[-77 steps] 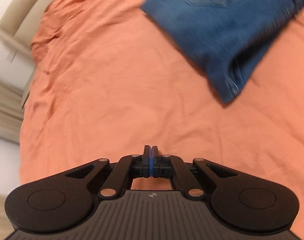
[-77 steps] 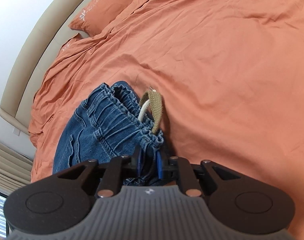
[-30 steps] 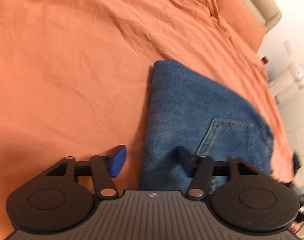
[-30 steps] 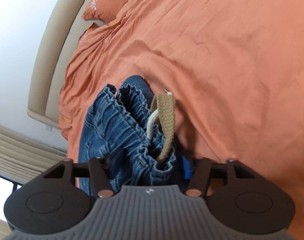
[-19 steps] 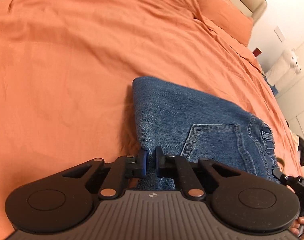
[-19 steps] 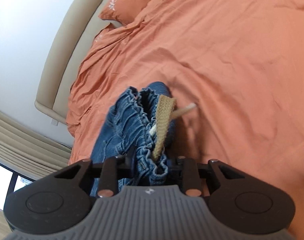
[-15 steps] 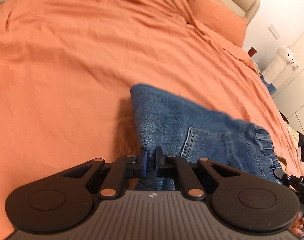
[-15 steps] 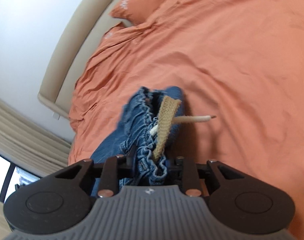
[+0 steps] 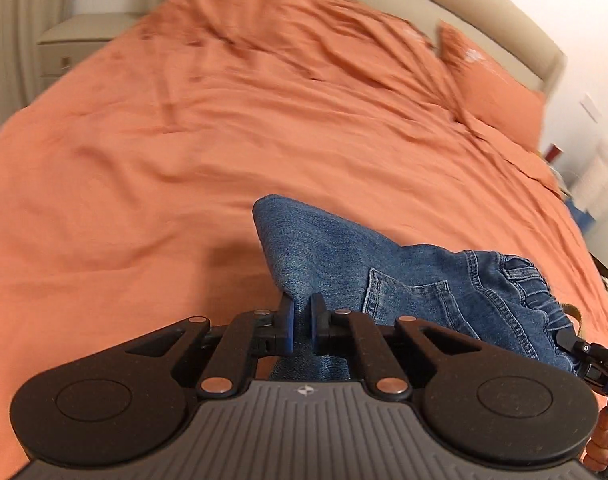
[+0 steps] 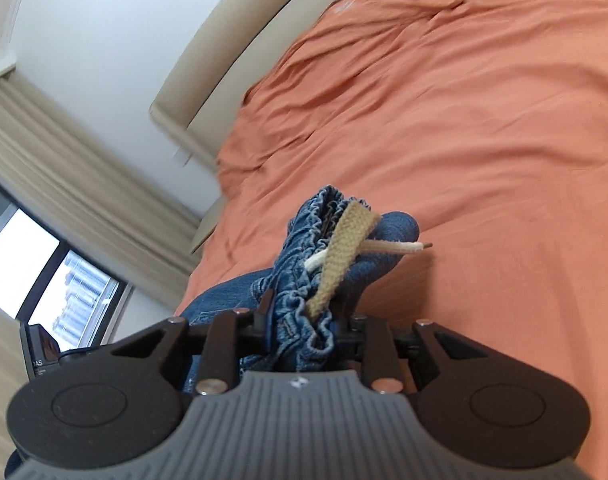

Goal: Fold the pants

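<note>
The folded blue denim pants [image 9: 404, 280] hang between my two grippers above the orange bed. My left gripper [image 9: 301, 320] is shut on the pants' folded edge, near a back pocket [image 9: 408, 300]. My right gripper [image 10: 304, 332] is shut on the elastic waistband [image 10: 304, 280]; a tan drawstring loop [image 10: 344, 248] and a white cord tip [image 10: 400, 246] stick out above it. The right gripper also shows at the right edge of the left wrist view [image 9: 584, 356], at the waistband end.
The orange bedsheet [image 9: 183, 140] fills both views, with a pillow [image 9: 492, 92] and beige headboard [image 10: 239, 56] at its head. A nightstand [image 9: 75, 44] stands beside the bed. Curtains [image 10: 75, 176] and a window [image 10: 35, 276] are at the left in the right wrist view.
Both grippers closed on the pants after being open a second ago, then lifted them off the sheet. Both views have tilted up toward the headboard.
</note>
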